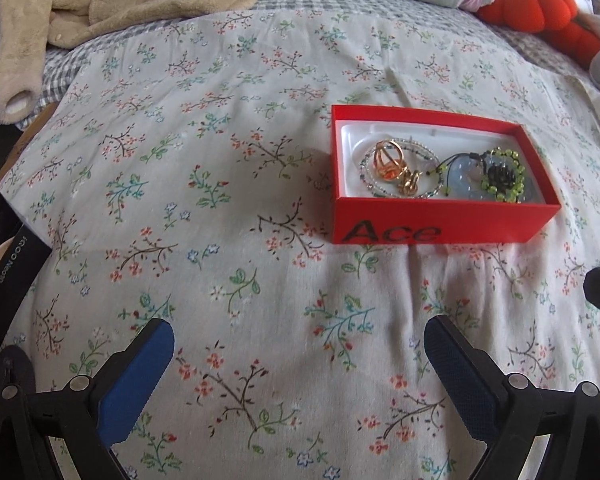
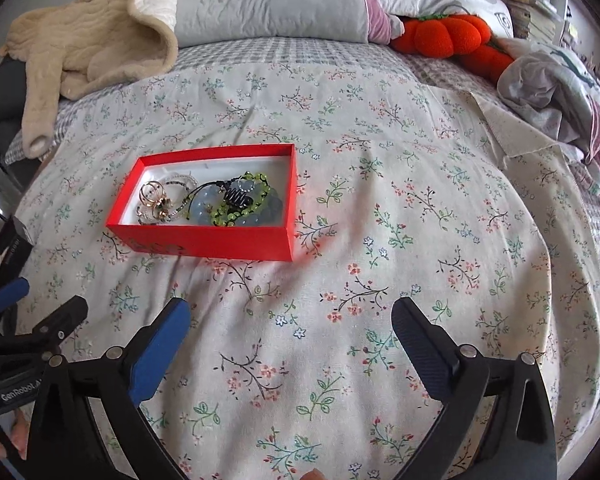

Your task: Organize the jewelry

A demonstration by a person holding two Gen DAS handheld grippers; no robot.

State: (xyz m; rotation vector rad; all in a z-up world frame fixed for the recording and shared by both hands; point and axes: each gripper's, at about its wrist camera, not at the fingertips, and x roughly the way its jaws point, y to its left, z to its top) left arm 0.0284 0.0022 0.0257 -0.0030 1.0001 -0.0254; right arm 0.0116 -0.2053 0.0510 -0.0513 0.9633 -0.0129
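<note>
I have the red box (image 1: 440,216) out ahead on the floral bedspread (image 1: 220,240), its long axis running across my view, with the gold rings (image 1: 392,162), bead bracelets (image 1: 500,176) and blue bangle (image 1: 460,178) all inside. My left gripper (image 1: 300,360) sees it ahead-right; my right gripper (image 2: 292,332) sees it ahead-left. Both sets of jaws are spread with nothing between them, and I judge neither clearly nearer.

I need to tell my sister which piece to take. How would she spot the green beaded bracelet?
On the floral bedspread sits an open red box marked "Ace". At its right end, away from the gold rings, the green beaded bracelet lies on pale blue beads. It is the only lime-green loop.
</note>
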